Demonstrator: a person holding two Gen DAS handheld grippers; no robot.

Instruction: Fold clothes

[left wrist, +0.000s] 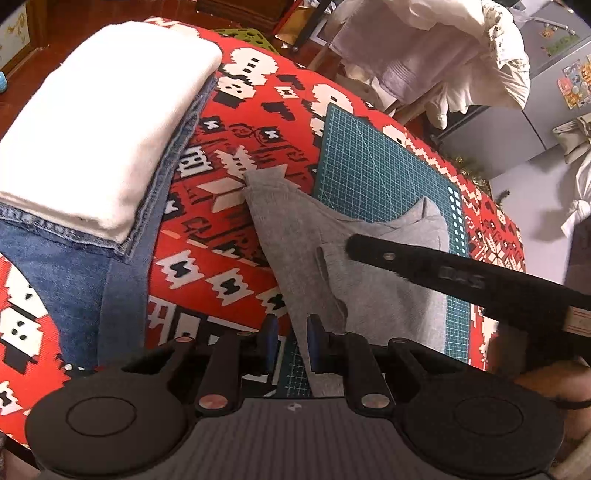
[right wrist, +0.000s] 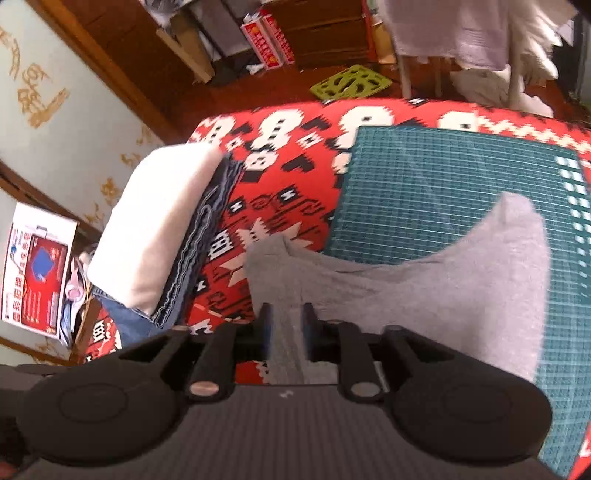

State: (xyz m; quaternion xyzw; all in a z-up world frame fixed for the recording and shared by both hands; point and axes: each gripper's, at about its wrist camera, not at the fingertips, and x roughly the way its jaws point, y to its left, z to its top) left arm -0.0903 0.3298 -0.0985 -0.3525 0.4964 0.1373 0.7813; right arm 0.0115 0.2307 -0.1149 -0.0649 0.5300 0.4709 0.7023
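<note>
A grey garment [left wrist: 369,288] lies partly on the green cutting mat [left wrist: 376,162] and partly on the red patterned tablecloth [left wrist: 229,266]. My left gripper [left wrist: 291,326] is shut on its near edge, and a strip of grey cloth runs between the blue pads. In the right wrist view the grey garment [right wrist: 461,288] is lifted into a curved fold, with my right gripper [right wrist: 286,317] shut on a bunched strip of it. The right gripper's black body [left wrist: 443,269] reaches in from the right above the garment.
At the table's left a folded white cloth [left wrist: 99,125] sits on folded denim jeans [left wrist: 85,288]. Behind the table a chair [right wrist: 458,33] holds pale clothes. A yellow-green plastic board [right wrist: 351,85] lies on the wooden floor. A printed box [right wrist: 33,266] stands far left.
</note>
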